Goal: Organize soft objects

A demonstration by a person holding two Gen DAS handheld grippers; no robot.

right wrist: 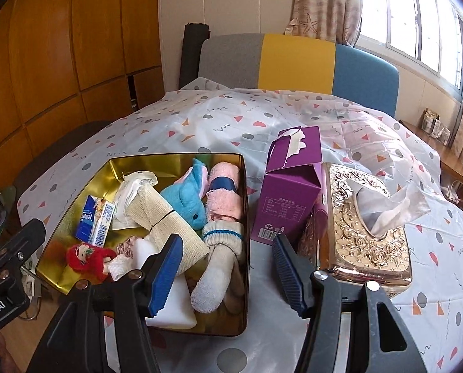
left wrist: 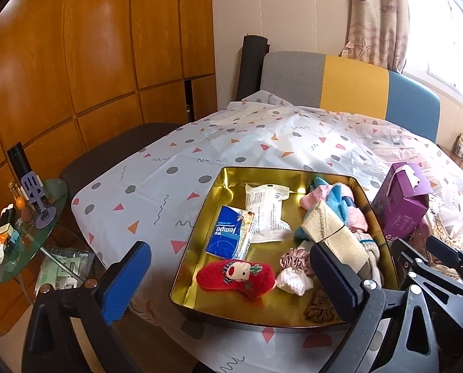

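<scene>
A gold metal tin [left wrist: 200, 217] [right wrist: 245, 186] on the table holds soft things: a red plush sock [left wrist: 237, 276] [right wrist: 87, 256], a blue plush toy [right wrist: 188, 199], a pink rolled towel [right wrist: 225, 192], a cream sock [right wrist: 215, 267], a beige bandage roll [left wrist: 333, 233] [right wrist: 166, 223], a Tempo tissue pack [left wrist: 231, 233] [right wrist: 93, 220] and scrunchies [left wrist: 293, 261]. My left gripper [left wrist: 231, 279] is open over the tin's near edge. My right gripper [right wrist: 228, 276] is open above the tin's near right corner, empty.
A purple carton [right wrist: 290, 192] [left wrist: 402, 202] and an ornate gold tissue box [right wrist: 365, 220] stand right of the tin. The table has a patterned plastic cloth [left wrist: 200, 143]. A chair [right wrist: 293, 62] stands behind. A small glass side table [left wrist: 23, 236] with clutter is at left.
</scene>
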